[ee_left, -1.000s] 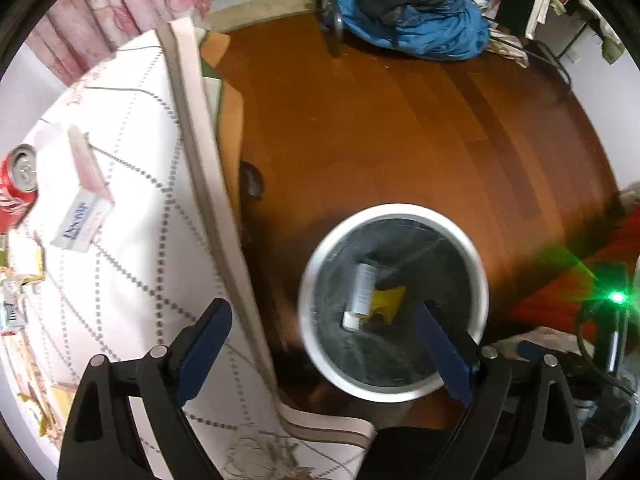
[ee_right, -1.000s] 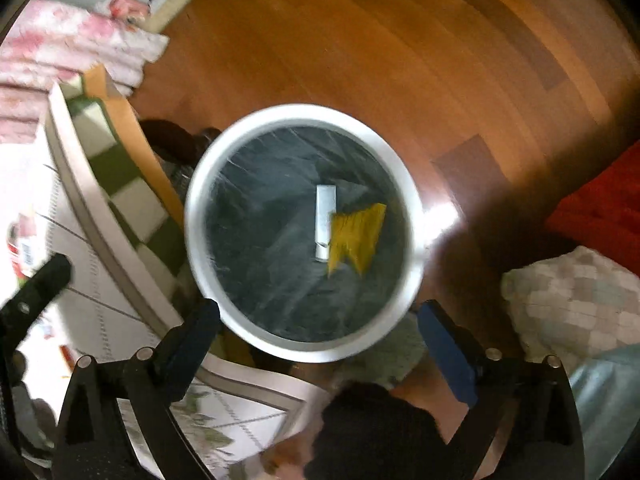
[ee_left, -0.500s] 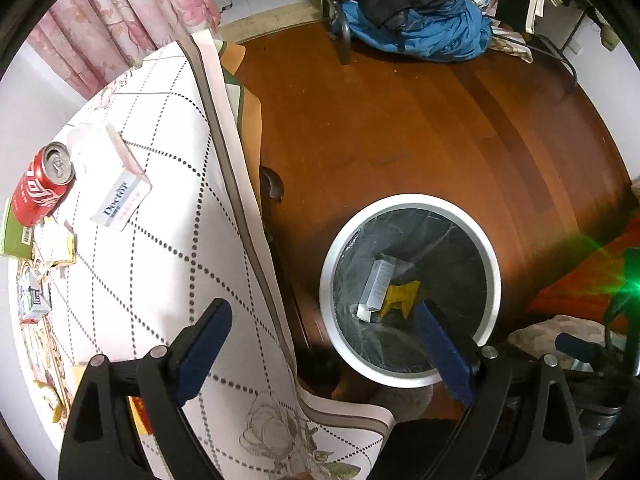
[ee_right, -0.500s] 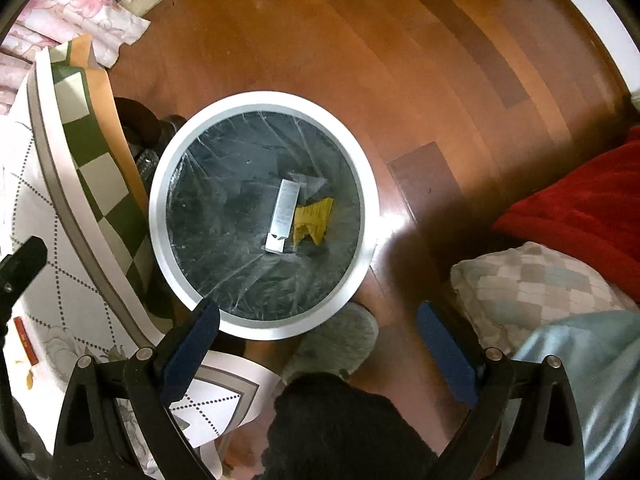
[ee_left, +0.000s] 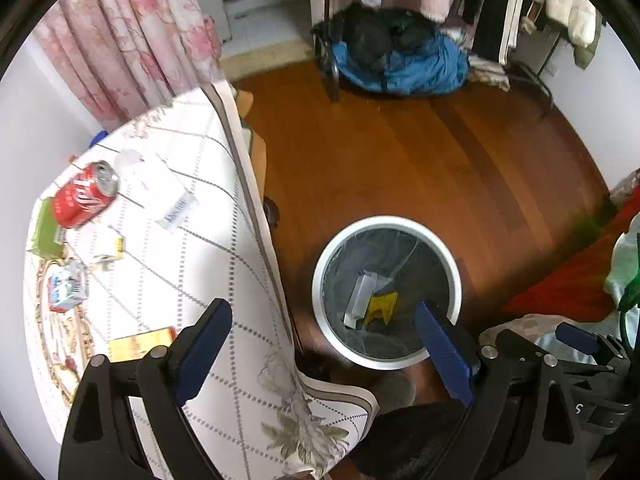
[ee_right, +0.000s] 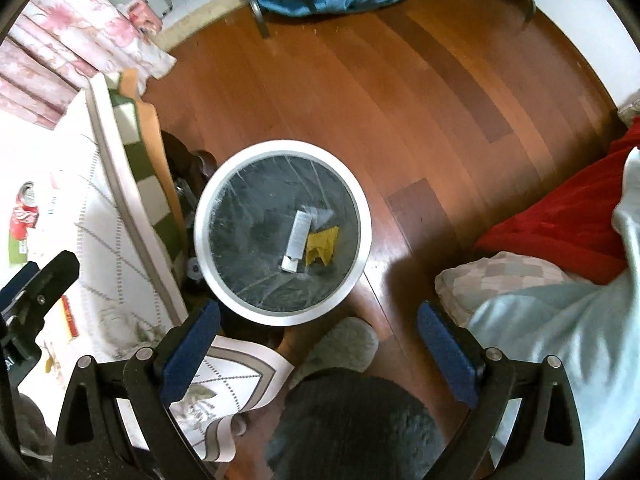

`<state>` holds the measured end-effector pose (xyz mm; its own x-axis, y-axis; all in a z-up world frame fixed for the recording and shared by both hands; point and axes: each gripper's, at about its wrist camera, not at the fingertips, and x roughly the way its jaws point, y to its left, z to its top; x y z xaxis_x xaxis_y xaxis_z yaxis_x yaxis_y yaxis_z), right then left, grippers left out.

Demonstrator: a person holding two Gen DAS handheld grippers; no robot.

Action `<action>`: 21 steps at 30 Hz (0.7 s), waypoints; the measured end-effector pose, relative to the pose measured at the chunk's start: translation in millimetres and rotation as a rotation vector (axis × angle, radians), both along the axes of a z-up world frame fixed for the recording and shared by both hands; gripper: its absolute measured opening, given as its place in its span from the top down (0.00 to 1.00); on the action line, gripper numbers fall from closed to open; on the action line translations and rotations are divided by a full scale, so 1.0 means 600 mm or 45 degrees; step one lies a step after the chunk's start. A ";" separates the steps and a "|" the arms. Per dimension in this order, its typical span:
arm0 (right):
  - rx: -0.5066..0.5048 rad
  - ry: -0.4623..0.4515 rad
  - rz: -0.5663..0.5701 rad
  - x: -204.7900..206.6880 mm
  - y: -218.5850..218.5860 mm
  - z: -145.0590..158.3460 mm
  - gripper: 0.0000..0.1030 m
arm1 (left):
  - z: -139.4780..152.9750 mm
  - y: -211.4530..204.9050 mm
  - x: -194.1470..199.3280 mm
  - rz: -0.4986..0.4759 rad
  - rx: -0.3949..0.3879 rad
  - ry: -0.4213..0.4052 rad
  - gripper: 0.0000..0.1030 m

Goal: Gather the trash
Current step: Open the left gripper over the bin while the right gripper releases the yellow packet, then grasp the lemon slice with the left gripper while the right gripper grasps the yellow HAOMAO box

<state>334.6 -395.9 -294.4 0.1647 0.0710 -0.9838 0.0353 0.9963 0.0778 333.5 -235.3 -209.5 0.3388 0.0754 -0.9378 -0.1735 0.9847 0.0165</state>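
Observation:
A white round trash bin (ee_left: 320,280) (ee_right: 362,240) with a dark liner stands on the wood floor beside the table. Inside lie a white box (ee_left: 359,296) (ee_right: 298,240) and a yellow wrapper (ee_left: 382,306) (ee_right: 322,245). On the table's patterned cloth (ee_left: 200,264) lie a red cola can (ee_left: 82,196) (ee_right: 24,210), a white tissue pack (ee_left: 168,196), a green packet (ee_left: 46,232), a small blue-white carton (ee_left: 66,286) and a yellow-orange box (ee_left: 142,342). My left gripper (ee_left: 324,344) is open and empty, high above the table edge. My right gripper (ee_right: 320,350) is open and empty above the bin's near side.
A grey slipper (ee_right: 344,346) and dark trouser leg are below the bin. A red blanket (ee_right: 560,216) and checked pillow (ee_right: 500,284) lie at right. Blue and black clothes (ee_left: 400,64) are heaped under a rack at the far wall. Pink curtains (ee_left: 120,40) hang behind the table.
Both grippers have risen and pulled back from the bin, which now looks smaller. The left view has swung so that more of the table and its trash shows.

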 end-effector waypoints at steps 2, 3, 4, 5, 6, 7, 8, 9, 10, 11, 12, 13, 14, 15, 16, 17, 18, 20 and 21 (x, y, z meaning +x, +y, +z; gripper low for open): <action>0.010 -0.035 0.001 -0.009 0.002 0.026 0.03 | 0.028 0.003 -0.012 0.001 0.001 -0.045 0.09; 0.019 -0.056 -0.001 -0.015 0.004 0.042 0.03 | 0.045 0.007 -0.020 0.007 0.006 -0.068 0.09; 0.032 -0.086 0.000 -0.023 0.007 0.064 0.03 | 0.061 0.012 -0.028 0.016 0.012 -0.090 0.09; 0.041 -0.109 0.001 -0.028 0.010 0.082 0.03 | 0.078 0.019 -0.035 0.027 0.013 -0.113 0.09; 0.050 -0.128 0.003 -0.033 0.014 0.095 0.03 | 0.091 0.025 -0.042 0.036 0.012 -0.132 0.09; 0.066 -0.156 0.010 -0.040 0.020 0.116 0.03 | 0.107 0.034 -0.052 0.046 0.011 -0.159 0.09; 0.079 -0.181 0.021 -0.046 0.028 0.132 0.03 | 0.119 0.042 -0.059 0.056 0.015 -0.179 0.09; 0.089 -0.204 0.034 -0.052 0.036 0.149 0.03 | 0.135 0.054 -0.069 0.074 0.032 -0.191 0.09; 0.097 -0.220 0.043 -0.056 0.042 0.159 0.03 | 0.150 0.067 -0.079 0.089 0.041 -0.213 0.09; 0.115 -0.247 0.067 -0.063 0.058 0.180 0.03 | 0.160 0.078 -0.088 0.101 0.047 -0.229 0.09; 0.128 -0.262 0.090 -0.069 0.074 0.193 0.03 | 0.171 0.091 -0.097 0.122 0.055 -0.242 0.09; 0.136 -0.271 0.110 -0.071 0.087 0.203 0.03 | 0.181 0.109 -0.109 0.147 0.059 -0.257 0.09; 0.153 -0.283 0.156 -0.077 0.112 0.216 0.03 | 0.188 0.129 -0.122 0.174 0.064 -0.265 0.09; 0.157 -0.284 0.192 -0.080 0.132 0.221 0.03 | 0.190 0.146 -0.134 0.199 0.070 -0.268 0.09; 0.163 -0.279 0.250 -0.084 0.161 0.227 0.03 | 0.191 0.170 -0.148 0.238 0.079 -0.268 0.09; 0.169 -0.271 0.310 -0.088 0.188 0.229 0.02 | 0.189 0.195 -0.165 0.279 0.093 -0.260 0.09; 0.159 -0.259 0.364 -0.089 0.213 0.225 0.02 | 0.184 0.212 -0.179 0.313 0.108 -0.253 0.09; 0.128 -0.235 0.497 -0.095 0.273 0.210 0.02 | 0.166 0.260 -0.214 0.408 0.161 -0.217 0.09; 0.101 -0.206 0.598 -0.098 0.315 0.194 0.02 | 0.149 0.287 -0.235 0.463 0.185 -0.195 0.09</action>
